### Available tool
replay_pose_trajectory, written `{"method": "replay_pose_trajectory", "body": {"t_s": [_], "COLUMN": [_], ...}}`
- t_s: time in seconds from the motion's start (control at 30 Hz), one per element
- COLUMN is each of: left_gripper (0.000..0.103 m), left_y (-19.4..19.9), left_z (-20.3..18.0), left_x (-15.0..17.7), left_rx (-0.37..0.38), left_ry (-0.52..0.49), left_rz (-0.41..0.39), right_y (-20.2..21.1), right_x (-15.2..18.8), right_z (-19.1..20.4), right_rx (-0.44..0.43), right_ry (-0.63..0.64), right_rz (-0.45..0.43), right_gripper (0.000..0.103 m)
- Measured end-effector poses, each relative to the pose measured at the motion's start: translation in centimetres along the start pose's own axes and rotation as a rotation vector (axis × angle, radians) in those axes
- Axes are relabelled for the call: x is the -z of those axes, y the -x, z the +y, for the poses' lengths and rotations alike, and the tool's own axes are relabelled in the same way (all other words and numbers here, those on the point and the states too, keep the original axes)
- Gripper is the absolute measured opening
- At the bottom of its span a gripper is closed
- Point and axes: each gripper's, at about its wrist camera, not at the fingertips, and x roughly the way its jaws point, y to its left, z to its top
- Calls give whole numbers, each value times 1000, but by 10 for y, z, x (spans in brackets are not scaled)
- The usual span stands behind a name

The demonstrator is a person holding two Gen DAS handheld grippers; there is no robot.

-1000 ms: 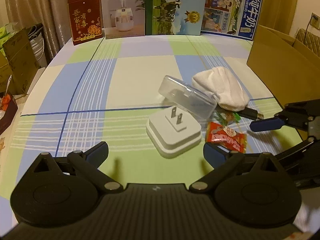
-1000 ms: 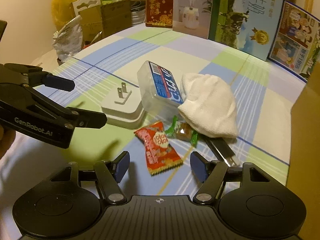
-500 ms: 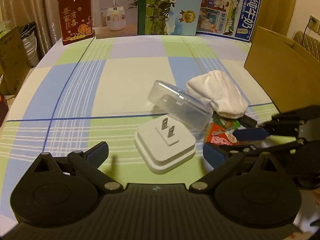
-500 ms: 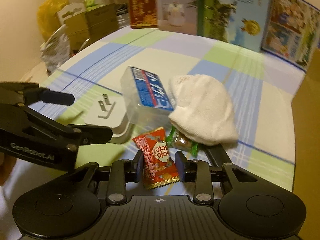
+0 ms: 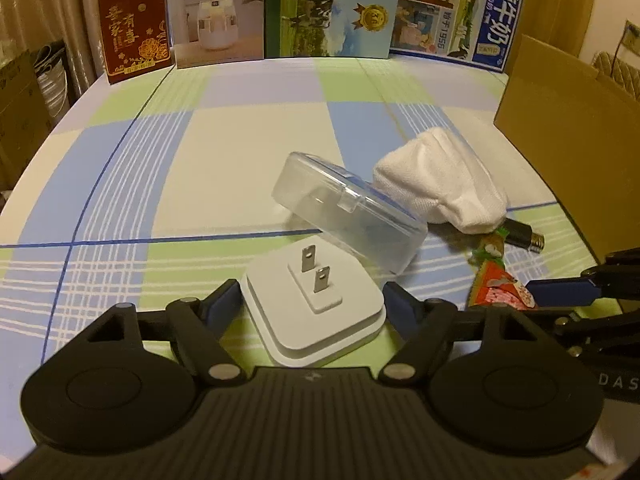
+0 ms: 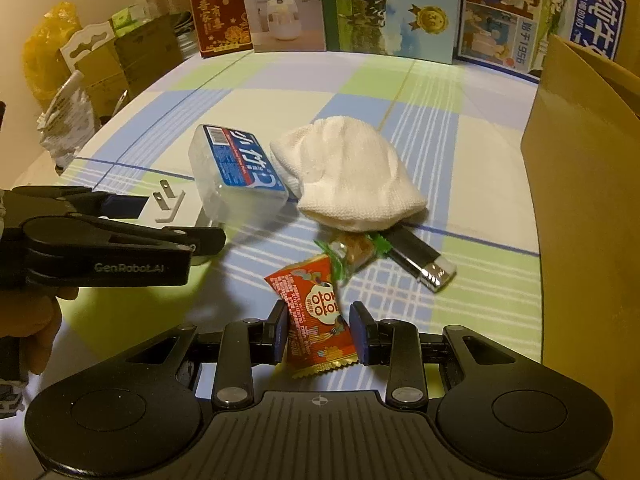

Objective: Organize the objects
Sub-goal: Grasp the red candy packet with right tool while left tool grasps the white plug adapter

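My right tongs (image 6: 318,338) are clenched on the red snack packet (image 6: 316,314), one blue pad pressed to each side of it, its gold crimped end hanging down between the fingers and its top sticking up past them. I cannot tell whether the packet's lower edge touches the bench (image 6: 248,108) or is clear of it.

My left tongs (image 5: 313,307) are spread wide around the white plug adapter (image 5: 314,308), which lies flat on the checked cloth with its two metal prongs pointing up. The left pad sits right against the adapter's left edge and the right pad just beside its right corner; whether they press it I cannot tell, but they are far from closed.

Taking the adapter as the centre: the clear plastic box (image 5: 348,210) with a blue label lies just behind it, tilted, its near edge at the adapter's back corner. Behind and to the right of the adapter, touching the box, is the bunched white cloth (image 5: 440,178). From under the cloth's near edge a black USB stick (image 6: 420,260) pokes out, metal end toward me, and a green-wrapped sweet (image 6: 354,250) lies beside it. The snack packet is to the adapter's right, near the sweet. A brown cardboard box (image 6: 584,200) stands far right, and a row of printed cartons (image 5: 328,12) lines the bench's far edge.
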Motion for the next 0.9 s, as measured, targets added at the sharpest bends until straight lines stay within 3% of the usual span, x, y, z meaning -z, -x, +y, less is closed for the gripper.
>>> {"method": "replay_pose_trajectory", "body": {"t_s": [0.2,0.43,0.53,0.7,0.8,0.9], "left_gripper": [74,76,89,89,80,80], "left_y": [22,50,54,61,61,62], "left_z": [-20,-49,-53,-55,-56,-51], "left_x": [20,45,52,55,54,53], "left_rx": [25,113,85,57,41,-1], "left_ry": [-46,-148,-157,-105,-110,-107], "left_rz": [31,52,45,20,10,3], "right_y": [13,41,51,52,52,50], "right_x": [16,51,63,66,65,65], "right_z": [4,7,8,8,7,5], "right_rx": [23,66,74,74,91,93], "right_ry": [-21,-40,-41,-39,-39,-45], "right_rz": [-10,-16,-24,-33,-44,-42], "right_gripper": [30,30,30,32,32,33]}}
